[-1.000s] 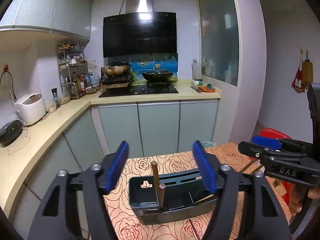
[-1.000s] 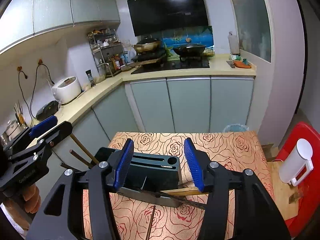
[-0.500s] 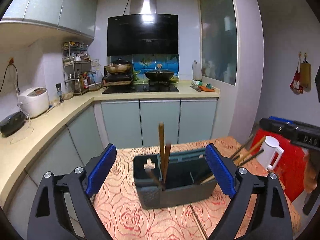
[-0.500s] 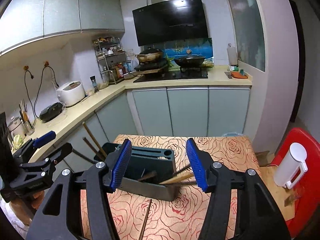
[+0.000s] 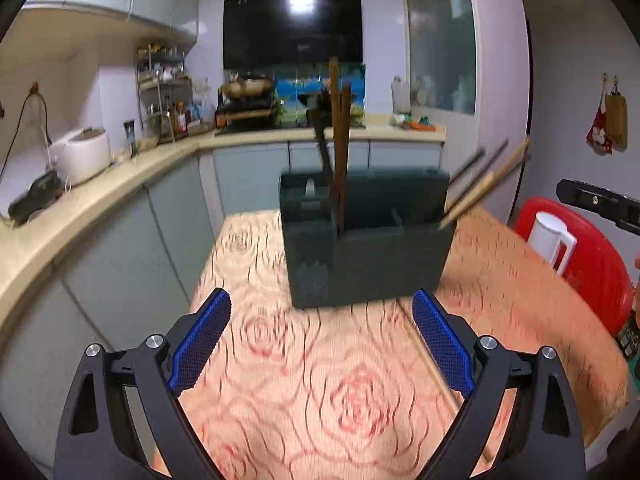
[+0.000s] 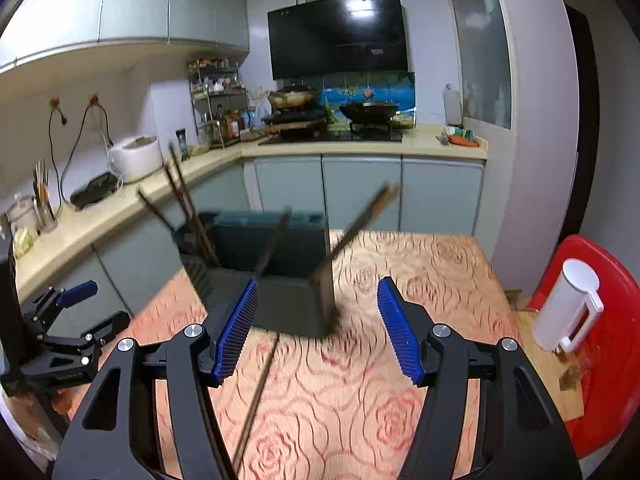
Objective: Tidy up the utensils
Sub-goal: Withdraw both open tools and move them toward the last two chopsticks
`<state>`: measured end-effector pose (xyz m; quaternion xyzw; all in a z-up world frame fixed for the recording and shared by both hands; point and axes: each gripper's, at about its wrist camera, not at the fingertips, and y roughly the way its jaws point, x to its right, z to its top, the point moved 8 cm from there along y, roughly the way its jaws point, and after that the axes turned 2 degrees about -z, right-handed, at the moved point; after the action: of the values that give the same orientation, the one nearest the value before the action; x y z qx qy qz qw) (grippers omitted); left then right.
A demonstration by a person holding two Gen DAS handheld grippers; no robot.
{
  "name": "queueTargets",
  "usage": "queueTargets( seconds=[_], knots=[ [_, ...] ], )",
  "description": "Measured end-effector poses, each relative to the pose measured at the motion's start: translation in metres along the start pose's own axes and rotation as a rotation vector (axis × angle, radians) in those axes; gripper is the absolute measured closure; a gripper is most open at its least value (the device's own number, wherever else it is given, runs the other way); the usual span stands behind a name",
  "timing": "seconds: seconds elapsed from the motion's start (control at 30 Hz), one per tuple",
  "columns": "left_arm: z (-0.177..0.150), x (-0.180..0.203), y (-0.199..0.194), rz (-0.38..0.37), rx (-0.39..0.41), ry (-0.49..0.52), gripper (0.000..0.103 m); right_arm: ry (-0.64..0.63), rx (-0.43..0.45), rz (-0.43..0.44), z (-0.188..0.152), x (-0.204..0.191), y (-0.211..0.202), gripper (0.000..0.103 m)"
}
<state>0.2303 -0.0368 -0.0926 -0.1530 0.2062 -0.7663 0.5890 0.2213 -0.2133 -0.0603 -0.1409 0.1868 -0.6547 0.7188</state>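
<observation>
A dark utensil holder (image 5: 368,240) stands on the rose-patterned tablecloth (image 5: 320,400). Brown chopsticks (image 5: 340,140) stand upright in its left compartment, and others (image 5: 484,184) lean out over its right end. My left gripper (image 5: 320,300) is wide open just in front of the holder, with nothing between its pads. In the right wrist view the holder (image 6: 288,292) shows a corner, and one loose chopstick (image 6: 260,384) lies on the cloth before it. My right gripper (image 6: 318,286) is open with its jaws still opening, and they hold nothing. The left gripper (image 6: 102,304) shows at the left edge.
A red chair (image 6: 600,320) with a white lidded container (image 6: 568,308) stands right of the table. A beige L-shaped counter (image 5: 100,200) with a rice cooker (image 5: 84,154) runs along the left and the back. The table's edges drop off left and right.
Both grippers have sunk and drawn back from the holder, which now shows from the side instead of from above. Both pairs of jaws stand wider than before.
</observation>
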Motion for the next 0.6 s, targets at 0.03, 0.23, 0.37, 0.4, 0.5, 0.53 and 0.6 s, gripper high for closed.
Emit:
queueTargets(
  seconds=[0.03, 0.23, 0.37, 0.4, 0.5, 0.53, 0.6],
  knots=[
    [-0.01, 0.0, 0.0, 0.002, -0.011, -0.003, 0.014, -0.004, -0.008, 0.0, -0.01, -0.001, 0.0, 0.043],
    [-0.048, -0.001, 0.001, 0.012, -0.051, -0.033, 0.014, -0.02, -0.069, -0.004, -0.068, -0.014, 0.006, 0.043],
    [-0.06, 0.002, 0.002, 0.012, -0.073, -0.055, 0.014, -0.016, -0.095, -0.009, -0.096, -0.019, 0.008, 0.043],
    [-0.065, 0.004, 0.003, 0.014, -0.082, -0.055, 0.014, -0.017, -0.101, -0.01, -0.101, -0.021, 0.008, 0.043],
    [-0.073, 0.007, 0.005, 0.021, -0.104, -0.051, 0.014, -0.03, -0.115, -0.017, -0.114, -0.024, 0.009, 0.043],
    [-0.076, 0.007, 0.006, 0.023, -0.11, -0.05, 0.014, -0.036, -0.117, -0.021, -0.117, -0.025, 0.009, 0.043],
    [-0.08, 0.007, 0.007, 0.028, -0.121, -0.056, 0.014, -0.051, -0.123, -0.024, -0.124, -0.028, 0.008, 0.043]
  ],
)
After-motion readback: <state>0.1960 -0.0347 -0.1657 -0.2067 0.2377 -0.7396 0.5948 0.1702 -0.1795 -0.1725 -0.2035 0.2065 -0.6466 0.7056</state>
